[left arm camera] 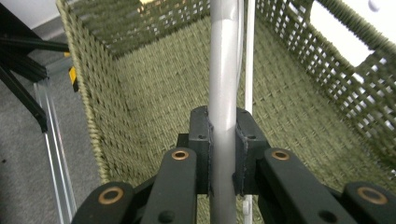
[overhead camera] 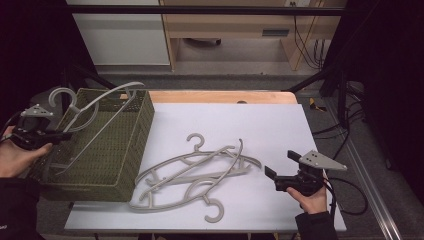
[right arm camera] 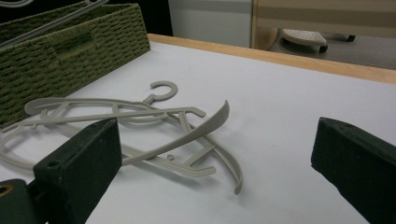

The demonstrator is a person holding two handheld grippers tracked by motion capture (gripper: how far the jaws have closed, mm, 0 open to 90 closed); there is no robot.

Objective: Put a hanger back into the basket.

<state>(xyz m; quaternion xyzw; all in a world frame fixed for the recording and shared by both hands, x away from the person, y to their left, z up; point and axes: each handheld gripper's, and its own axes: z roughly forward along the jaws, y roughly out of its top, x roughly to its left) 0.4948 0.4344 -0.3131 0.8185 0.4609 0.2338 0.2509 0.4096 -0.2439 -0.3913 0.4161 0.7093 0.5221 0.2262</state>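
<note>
A green woven basket (overhead camera: 112,170) stands at the table's left. One grey plastic hanger (overhead camera: 102,99) leans inside it, its hook rising over the far left rim. At the basket's left rim, my left gripper (overhead camera: 62,135) is shut on that hanger; in the left gripper view the pads of the gripper (left arm camera: 223,137) clamp the hanger's grey bar (left arm camera: 224,70) above the basket's inner wall (left arm camera: 154,93). Several more grey hangers (overhead camera: 195,172) lie tangled on the white table. My right gripper (overhead camera: 280,164) is just right of them, open, holding nothing. In the right gripper view, the gripper (right arm camera: 217,154) faces the hangers (right arm camera: 140,112) and the basket (right arm camera: 60,56).
The white tabletop (overhead camera: 260,125) has a wooden strip (overhead camera: 220,96) along its far edge. Black cables (overhead camera: 350,195) trail off the right side. Dark frame bars stand beyond the table's left and right edges.
</note>
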